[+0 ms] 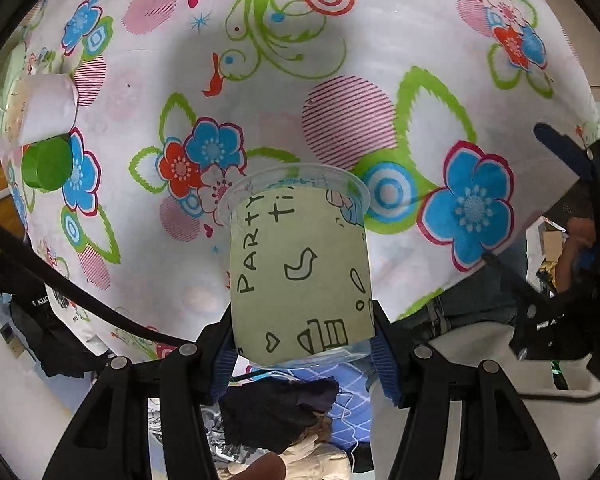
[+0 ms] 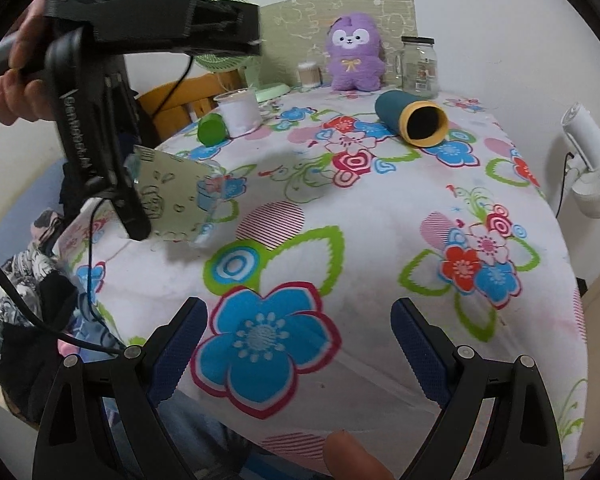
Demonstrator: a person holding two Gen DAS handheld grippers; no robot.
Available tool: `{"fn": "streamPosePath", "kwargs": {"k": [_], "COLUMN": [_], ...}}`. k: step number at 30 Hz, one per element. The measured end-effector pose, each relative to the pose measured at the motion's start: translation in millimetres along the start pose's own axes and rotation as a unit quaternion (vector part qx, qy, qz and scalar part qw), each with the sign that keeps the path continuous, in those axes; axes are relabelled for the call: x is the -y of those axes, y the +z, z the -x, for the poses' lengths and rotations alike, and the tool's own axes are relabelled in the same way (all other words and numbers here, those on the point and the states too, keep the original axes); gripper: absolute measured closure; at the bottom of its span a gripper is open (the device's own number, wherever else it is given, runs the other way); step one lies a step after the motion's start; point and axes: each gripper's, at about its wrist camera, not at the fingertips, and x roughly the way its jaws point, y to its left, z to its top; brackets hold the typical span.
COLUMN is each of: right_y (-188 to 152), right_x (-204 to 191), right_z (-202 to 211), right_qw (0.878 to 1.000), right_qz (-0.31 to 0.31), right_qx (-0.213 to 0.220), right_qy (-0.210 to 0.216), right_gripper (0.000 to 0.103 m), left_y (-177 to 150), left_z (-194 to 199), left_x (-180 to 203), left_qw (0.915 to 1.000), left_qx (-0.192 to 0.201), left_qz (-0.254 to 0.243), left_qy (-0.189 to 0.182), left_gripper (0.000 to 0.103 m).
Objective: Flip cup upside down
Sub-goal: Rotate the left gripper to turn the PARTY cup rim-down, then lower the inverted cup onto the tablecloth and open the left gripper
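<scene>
A clear plastic cup (image 1: 300, 264) with a pale green "PARTY" sleeve is clamped near its base between the blue pads of my left gripper (image 1: 304, 344). Its open rim points away from the camera toward the floral tablecloth (image 1: 260, 80). In the right wrist view the same cup (image 2: 176, 196) is held tilted on its side above the table's left edge by the left gripper (image 2: 134, 196). My right gripper (image 2: 300, 344) is open and empty over the near part of the tablecloth (image 2: 380, 240).
A green cap (image 2: 211, 129) and a white cup (image 2: 239, 112) stand at the back left. A teal tube with a yellow rim (image 2: 412, 118) lies on its side. A purple plush (image 2: 354, 54), a glass jar (image 2: 419, 65) and a fan (image 2: 592, 160) are further off.
</scene>
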Motion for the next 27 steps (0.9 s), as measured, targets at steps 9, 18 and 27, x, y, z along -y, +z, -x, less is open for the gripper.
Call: {"fn": "streamPosePath", "kwargs": {"k": [9,18,27], "right_y": [8.7,13.5,22.1], "right_x": [-7.6,-8.7,-8.5], "right_z": [-3.6,-4.5,-1.8], "right_qw": [1.0,1.0,1.0], "right_qz": [0.01,0.014,0.011], "right_qx": [0.011,0.014,0.016], "right_qy": [0.013,0.011,0.002], "right_gripper": [0.009,0.009,0.009], "left_y": [11.6,17.8,8.0], "left_z": [3.8,1.9,11.0], "left_x": [-12.8,-8.9,-24.2], "left_qw": [0.9999,0.9994,0.9983], "left_qx": [0.006,0.015,0.044], "left_qz": [0.0,-0.005,0.014], "left_qy": [-0.015,-0.03,-0.037], "left_gripper": [0.04,0.029,0.026]}}
